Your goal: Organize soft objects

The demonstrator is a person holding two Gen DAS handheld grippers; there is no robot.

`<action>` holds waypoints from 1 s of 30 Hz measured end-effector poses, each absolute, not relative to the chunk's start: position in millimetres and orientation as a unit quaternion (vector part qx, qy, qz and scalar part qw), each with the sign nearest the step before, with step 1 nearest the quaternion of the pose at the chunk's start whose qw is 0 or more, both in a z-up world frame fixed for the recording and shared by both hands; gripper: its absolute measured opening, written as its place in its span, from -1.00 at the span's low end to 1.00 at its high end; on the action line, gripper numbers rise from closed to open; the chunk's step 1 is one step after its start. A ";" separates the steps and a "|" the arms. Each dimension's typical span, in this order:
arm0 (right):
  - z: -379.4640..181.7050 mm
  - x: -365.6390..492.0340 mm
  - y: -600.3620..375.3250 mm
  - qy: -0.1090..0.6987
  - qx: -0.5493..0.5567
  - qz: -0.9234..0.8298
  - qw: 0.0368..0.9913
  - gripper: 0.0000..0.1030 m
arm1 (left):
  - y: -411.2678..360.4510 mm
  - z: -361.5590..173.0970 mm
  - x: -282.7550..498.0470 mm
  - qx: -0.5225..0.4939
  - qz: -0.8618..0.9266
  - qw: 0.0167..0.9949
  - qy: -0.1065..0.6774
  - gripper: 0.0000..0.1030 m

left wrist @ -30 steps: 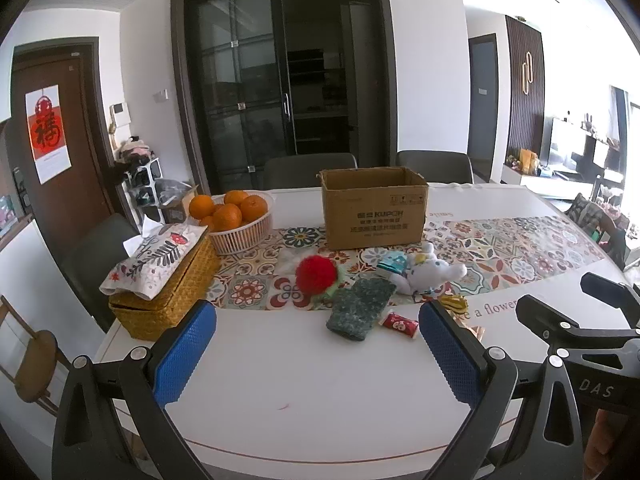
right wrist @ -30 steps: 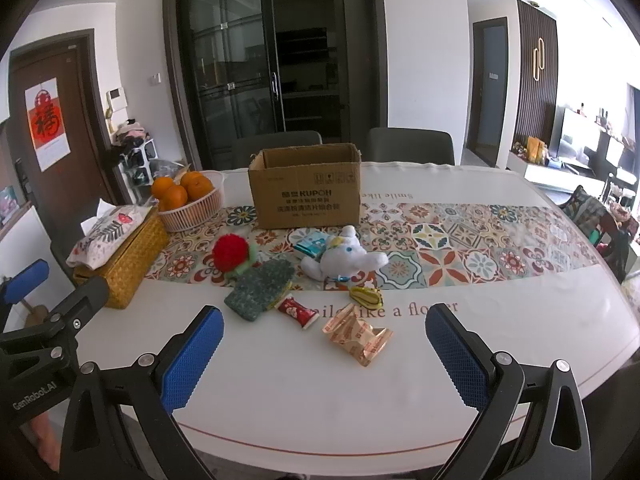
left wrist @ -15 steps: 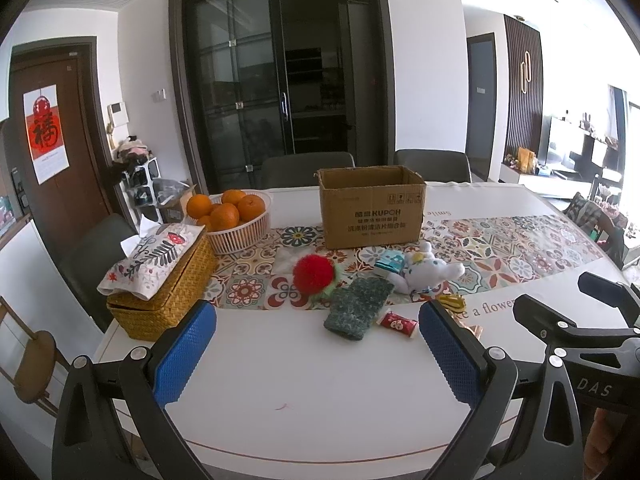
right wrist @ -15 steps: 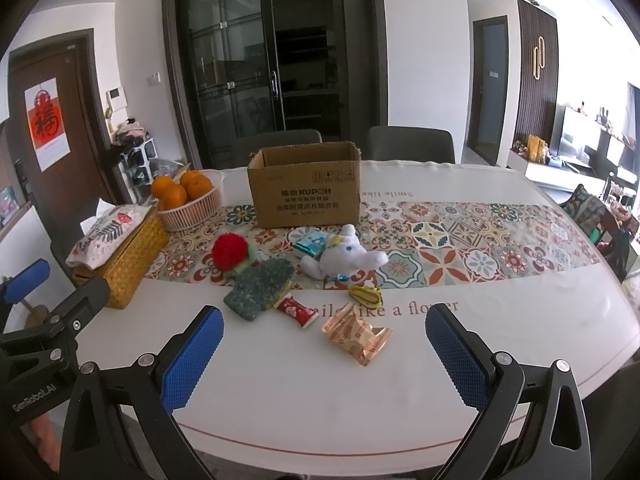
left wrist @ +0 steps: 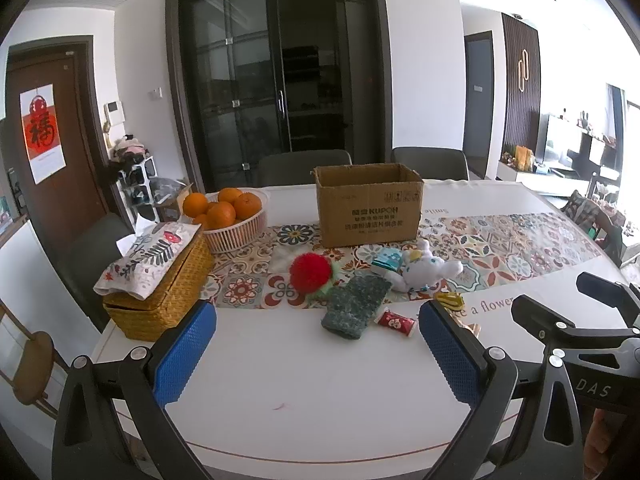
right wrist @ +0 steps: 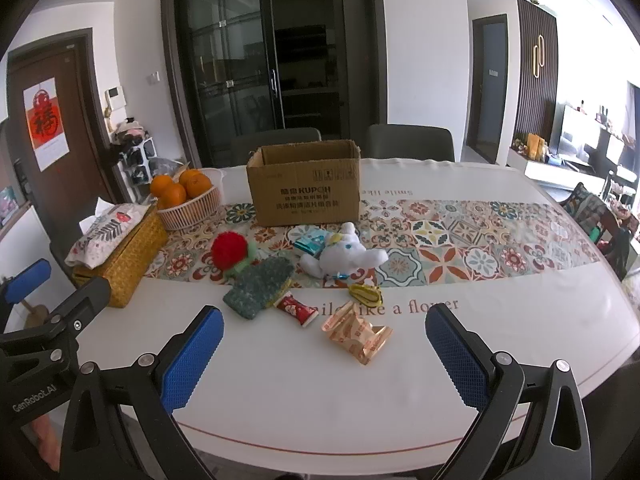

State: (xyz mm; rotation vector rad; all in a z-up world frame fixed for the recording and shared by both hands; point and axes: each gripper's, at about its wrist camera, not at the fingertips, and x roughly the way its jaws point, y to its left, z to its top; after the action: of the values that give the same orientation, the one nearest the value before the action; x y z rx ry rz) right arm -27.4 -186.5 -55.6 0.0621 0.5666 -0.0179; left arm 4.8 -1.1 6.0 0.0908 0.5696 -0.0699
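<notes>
A red pompom (left wrist: 310, 273) (right wrist: 227, 251), a green knitted piece (left wrist: 355, 306) (right wrist: 260, 286) and a white plush toy (left wrist: 425, 270) (right wrist: 347, 256) lie mid-table in front of an open cardboard box (left wrist: 368, 204) (right wrist: 305, 182). My left gripper (left wrist: 316, 354) is open and empty above the table's near edge, well short of the items. My right gripper (right wrist: 324, 356) is open and empty too, hovering before the snack packets.
A red candy (right wrist: 297, 310), a yellow wrapper (right wrist: 365, 293), an orange-white packet (right wrist: 358, 334) and a blue packet (right wrist: 310, 242) lie among the soft items. A basket of oranges (left wrist: 224, 216) and a wicker tissue box (left wrist: 158, 284) stand at the left.
Both grippers stay open and nearly still; the left view has shifted very slightly. Nothing on the table has moved.
</notes>
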 end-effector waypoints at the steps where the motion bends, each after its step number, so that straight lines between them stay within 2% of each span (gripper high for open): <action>1: -55.5 -27.7 -187.0 0.280 0.031 -0.009 0.960 0.99 | -1.1 5.6 5.7 0.045 -0.035 0.958 0.282 1.00; 12: -71.0 -10.7 -189.4 0.308 0.047 -0.012 0.950 0.99 | -1.9 -9.9 28.6 0.052 -0.046 0.949 0.307 1.00; 30: -140.0 73.5 -206.2 0.434 0.091 -0.046 0.895 0.98 | -18.1 -69.3 125.1 0.097 -0.093 0.916 0.378 1.00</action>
State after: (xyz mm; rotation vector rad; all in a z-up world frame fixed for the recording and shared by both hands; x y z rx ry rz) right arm 73.5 -206.2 -140.0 0.1882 0.9005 -0.0955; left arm 125.1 -18.1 -69.3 0.2000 0.7778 -0.1905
